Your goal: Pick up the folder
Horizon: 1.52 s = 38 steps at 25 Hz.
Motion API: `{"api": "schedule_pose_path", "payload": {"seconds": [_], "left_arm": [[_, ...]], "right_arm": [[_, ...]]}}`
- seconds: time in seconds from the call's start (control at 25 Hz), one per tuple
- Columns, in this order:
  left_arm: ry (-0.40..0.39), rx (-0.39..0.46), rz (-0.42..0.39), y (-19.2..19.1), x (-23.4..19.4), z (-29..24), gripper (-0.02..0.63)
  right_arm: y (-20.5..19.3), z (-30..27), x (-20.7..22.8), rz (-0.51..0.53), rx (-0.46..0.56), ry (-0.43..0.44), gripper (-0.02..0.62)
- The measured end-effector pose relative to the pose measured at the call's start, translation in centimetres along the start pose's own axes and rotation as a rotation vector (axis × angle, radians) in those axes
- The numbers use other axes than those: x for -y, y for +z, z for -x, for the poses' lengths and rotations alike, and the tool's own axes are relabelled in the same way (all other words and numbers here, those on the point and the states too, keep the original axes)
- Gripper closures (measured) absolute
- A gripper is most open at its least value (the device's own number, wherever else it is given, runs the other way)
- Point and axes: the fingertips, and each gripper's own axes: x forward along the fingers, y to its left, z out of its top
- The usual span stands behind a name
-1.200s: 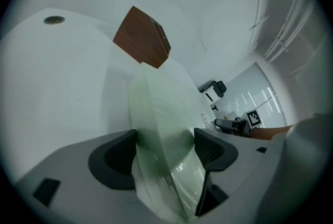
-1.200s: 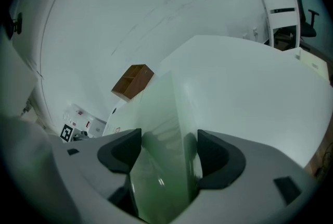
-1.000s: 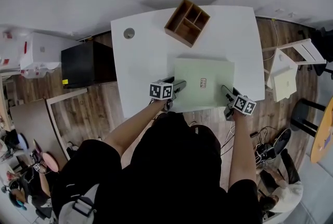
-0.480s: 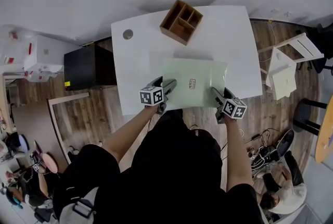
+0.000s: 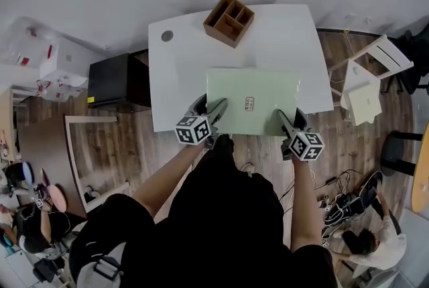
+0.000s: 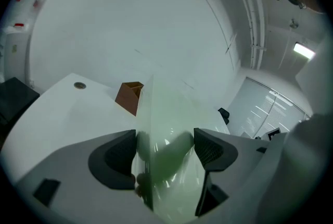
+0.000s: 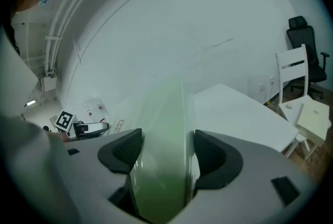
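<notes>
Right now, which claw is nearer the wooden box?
Left. The left claw, shut on the folder at its near left corner, is almost directly in front of the box; the right claw grips the near right corner, farther to the side.

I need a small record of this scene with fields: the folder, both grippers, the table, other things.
folder: pale green, small label in its middle
left gripper: shut on the folder's near left corner
right gripper: shut on the folder's near right corner
table: white, under the folder
other: brown wooden organizer with compartments, at the table's far edge
</notes>
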Motion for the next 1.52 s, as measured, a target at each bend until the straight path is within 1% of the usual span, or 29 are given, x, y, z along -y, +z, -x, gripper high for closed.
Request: {"api": "schedule_pose_path", "payload": {"seconds": [0.16,0.36,0.52,0.6,0.88,1.04,1.16,1.32,1.52], "left_arm": [[0.007,0.098,-0.063,0.4,4.5,3.7,0.267],[0.006,0.2,-0.135,-0.2,10.3,8.9,0.267],[0.02,0.283,-0.206,-0.6,13.6,13.1,0.267],[0.019,0.311,-0.222,-1.1,14.9,15.1,0.267],[0.045,0.38,-0.205,-3.2,16.8,21.4,0.267],[0.044,0.415,-0.248,-4.0,18.6,23.7,0.267],[0.04,0.433,-0.283,-3.9,19.5,24.3,0.267],[0.022,0.445,-0.332,-3.3,20.2,24.2,0.267],[0.001,0.45,-0.34,-2.9,20.7,23.6,0.267]], "right_arm": [[1.1,4.9,-1.6,0.078,0.065,0.042,0.273],[1.9,11.9,-3.5,0.137,0.151,0.063,0.273],[1.9,16.1,-5.5,0.179,0.222,0.091,0.273],[1.5,18.1,-6.5,0.189,0.254,0.095,0.273],[0.5,22.8,-10.4,0.249,0.308,0.115,0.273],[-0.3,25.2,-11.3,0.256,0.333,0.12,0.273],[-0.5,26.1,-11.4,0.259,0.346,0.117,0.273],[-0.5,26.5,-11.3,0.264,0.351,0.09,0.273],[0.0,27.1,-11.0,0.27,0.374,0.061,0.273]]}}
